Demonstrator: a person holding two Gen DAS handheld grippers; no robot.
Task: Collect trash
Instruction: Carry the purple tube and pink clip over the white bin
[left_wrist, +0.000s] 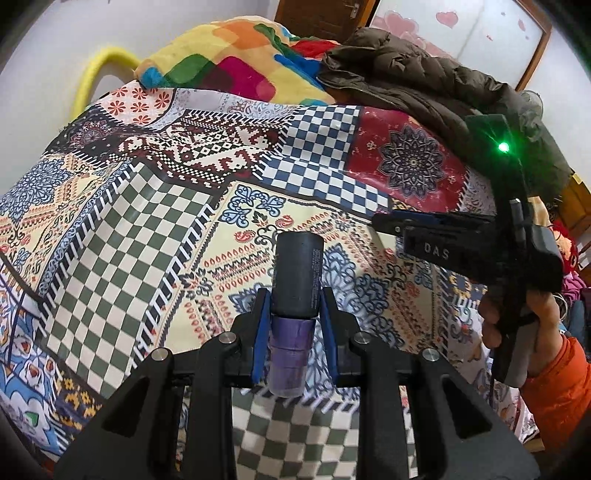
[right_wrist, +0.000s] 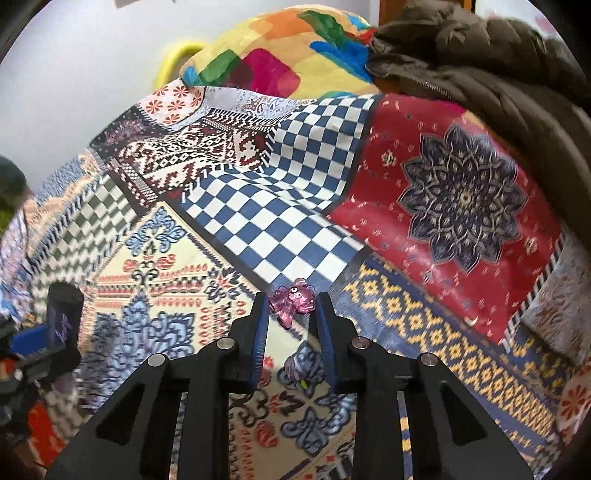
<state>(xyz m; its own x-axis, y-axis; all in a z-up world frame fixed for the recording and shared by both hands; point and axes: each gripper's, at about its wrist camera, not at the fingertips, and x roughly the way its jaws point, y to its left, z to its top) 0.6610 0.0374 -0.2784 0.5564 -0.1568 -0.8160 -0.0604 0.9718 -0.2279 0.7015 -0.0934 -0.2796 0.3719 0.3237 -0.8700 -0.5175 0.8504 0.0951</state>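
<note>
My left gripper (left_wrist: 295, 308) is shut on a dark bottle (left_wrist: 297, 277) with a purple cap end toward the camera, held above the patchwork bedspread (left_wrist: 147, 229). The bottle also shows at the left of the right wrist view (right_wrist: 64, 310), between blue pads. My right gripper (right_wrist: 291, 306) is shut on a small translucent pink toy with eyes (right_wrist: 293, 299), held at its fingertips above the bedspread (right_wrist: 258, 221). In the left wrist view the right gripper (left_wrist: 384, 223) comes in from the right, held by a hand in an orange sleeve.
A bright multicoloured blanket (left_wrist: 236, 62) and a brown padded jacket (left_wrist: 424, 81) lie piled at the far end of the bed. A yellow tube bed frame (left_wrist: 96, 70) stands at the back left by the white wall.
</note>
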